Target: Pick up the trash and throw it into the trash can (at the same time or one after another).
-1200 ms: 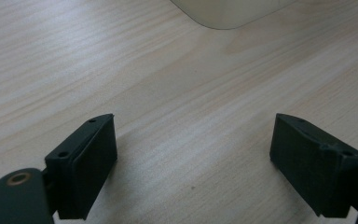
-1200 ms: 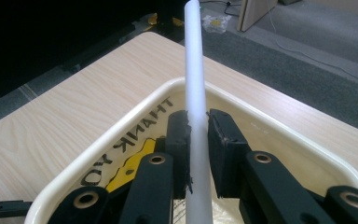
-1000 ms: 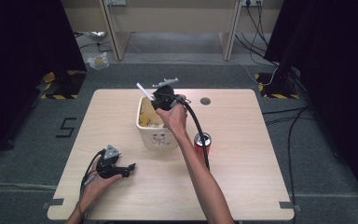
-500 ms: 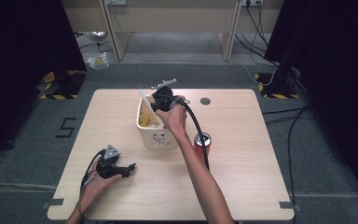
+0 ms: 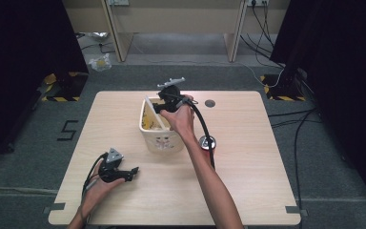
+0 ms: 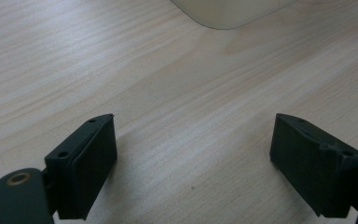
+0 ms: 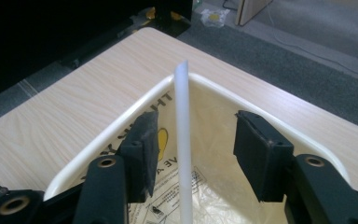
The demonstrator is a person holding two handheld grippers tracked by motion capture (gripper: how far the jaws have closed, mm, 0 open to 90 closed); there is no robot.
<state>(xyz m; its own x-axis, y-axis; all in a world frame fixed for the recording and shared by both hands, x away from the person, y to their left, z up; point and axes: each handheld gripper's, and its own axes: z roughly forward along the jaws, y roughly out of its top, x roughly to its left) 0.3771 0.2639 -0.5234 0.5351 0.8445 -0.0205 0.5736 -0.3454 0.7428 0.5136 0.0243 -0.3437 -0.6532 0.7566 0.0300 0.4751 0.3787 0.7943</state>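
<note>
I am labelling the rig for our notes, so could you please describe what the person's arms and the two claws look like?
Both forearms are bare, with no sleeves. The left claw and right claw are black, each with two blocky black pads and a grey three-cornered plate on top. A thick black cable trails from the right one.

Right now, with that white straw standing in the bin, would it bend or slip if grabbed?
The white straw looks thin and hollow, so probably light and easily squashed. Its smooth surface may slip between the pads. Leaning on the bin rim, it would likely topple if nudged.

Even overhead light brightens the pale wooden table (image 5: 248, 162); the surroundings sink into black. Shadows are soft. The gripper views blur up close, without glare.
</note>
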